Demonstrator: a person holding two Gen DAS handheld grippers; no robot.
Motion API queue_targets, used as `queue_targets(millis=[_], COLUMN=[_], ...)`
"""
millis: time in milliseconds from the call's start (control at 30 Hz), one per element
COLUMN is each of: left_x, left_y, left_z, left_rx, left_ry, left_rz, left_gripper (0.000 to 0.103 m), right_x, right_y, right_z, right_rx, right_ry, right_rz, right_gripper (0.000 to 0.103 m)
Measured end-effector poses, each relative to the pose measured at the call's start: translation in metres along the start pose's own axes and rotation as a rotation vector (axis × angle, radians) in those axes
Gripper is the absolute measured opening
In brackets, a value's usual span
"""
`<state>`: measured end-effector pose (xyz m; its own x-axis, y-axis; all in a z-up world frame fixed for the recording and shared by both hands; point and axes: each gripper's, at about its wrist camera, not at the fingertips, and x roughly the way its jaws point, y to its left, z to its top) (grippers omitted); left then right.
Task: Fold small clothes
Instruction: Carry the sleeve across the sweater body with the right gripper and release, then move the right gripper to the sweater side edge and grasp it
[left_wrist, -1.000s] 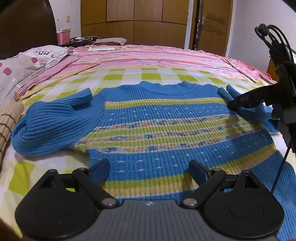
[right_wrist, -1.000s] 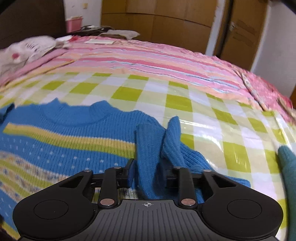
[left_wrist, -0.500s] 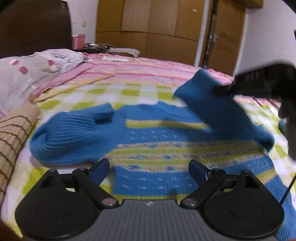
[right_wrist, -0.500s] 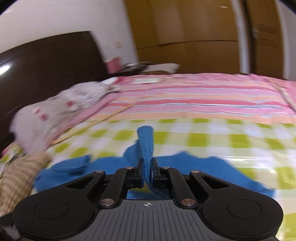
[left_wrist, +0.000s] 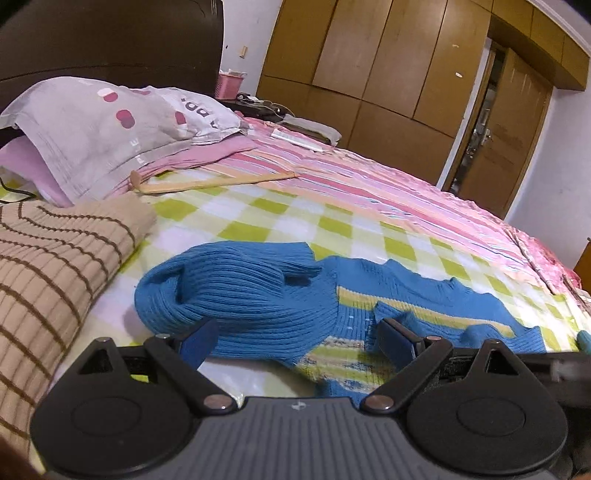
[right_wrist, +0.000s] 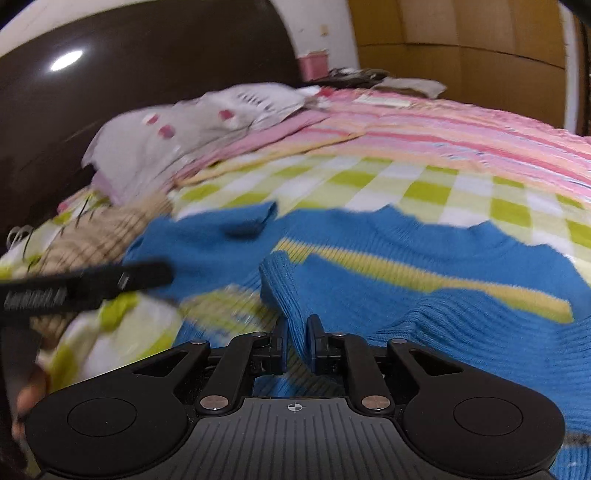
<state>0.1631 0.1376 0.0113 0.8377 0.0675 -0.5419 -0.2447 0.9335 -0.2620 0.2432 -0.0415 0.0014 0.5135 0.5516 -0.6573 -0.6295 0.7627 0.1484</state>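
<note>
**Sleeve laid across blue sweater, right claw letting go**

Right wrist view, bottom centre: right claw, jaws narrowly apart and opening, with a fold of sleeve between the pads; whether the pads are still pressing on it cannot be told. The sleeve belongs to the blue ribbed knit sweater with yellow and patterned bands, and it lies folded over the sweater's chest, cuff toward the frame's middle left. The sweater lies flat on the bed with the green-and-white checked sheet, filling the lower right and centre of the frame.

Left wrist view, bottom centre: left claw, jaws spread wide, nothing between them, hovering above the sweater's other sleeve, which sits bunched in a loop at the frame's middle.

Left edge of the left wrist view: a folded beige knit with brown stripes, just beside the looped sleeve.

Farther back: a grey pillow with pink spots upper left, a pink striped blanket across the bed. Beyond it, brown wooden wardrobe doors.
</note>
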Motion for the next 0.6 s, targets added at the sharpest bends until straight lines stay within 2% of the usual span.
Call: queue_targets(millis=[67, 133, 200, 300, 400, 600], left_x=[0.001, 0.0, -0.001, -0.001, 0.0, 0.002], left_y=[-0.001, -0.003, -0.006, -0.007, -0.006, -0.004], left_z=[-0.001, -0.002, -0.003, -0.003, -0.004, -0.003], left_rx=[0.01, 0.028, 0.052, 0.065, 0.066, 0.063], left_ry=[0.0, -0.006, -0.018, -0.028, -0.02, -0.018], left_rz=[0.001, 0.005, 0.015, 0.019, 0.02, 0.031], left_gripper=[0.098, 0.098, 0.098, 0.098, 0.098, 0.098], right_x=[0.0, 0.001, -0.001, -0.007, -0.016, -0.02], right_y=[0.005, 0.01, 0.017, 0.024, 0.022, -0.003], right_z=[-0.006, -0.011, -0.017, -0.022, -0.021, -0.007], right_rx=[-0.023, -0.037, -0.065, -0.102, -0.081, -0.03], right_ry=[0.015, 0.04, 0.042, 0.037, 0.009, -0.042], right_rz=[0.002, 0.025, 0.032, 0.03, 0.025, -0.108], right_gripper=[0.016, 0.023, 0.027, 0.029, 0.029, 0.029])
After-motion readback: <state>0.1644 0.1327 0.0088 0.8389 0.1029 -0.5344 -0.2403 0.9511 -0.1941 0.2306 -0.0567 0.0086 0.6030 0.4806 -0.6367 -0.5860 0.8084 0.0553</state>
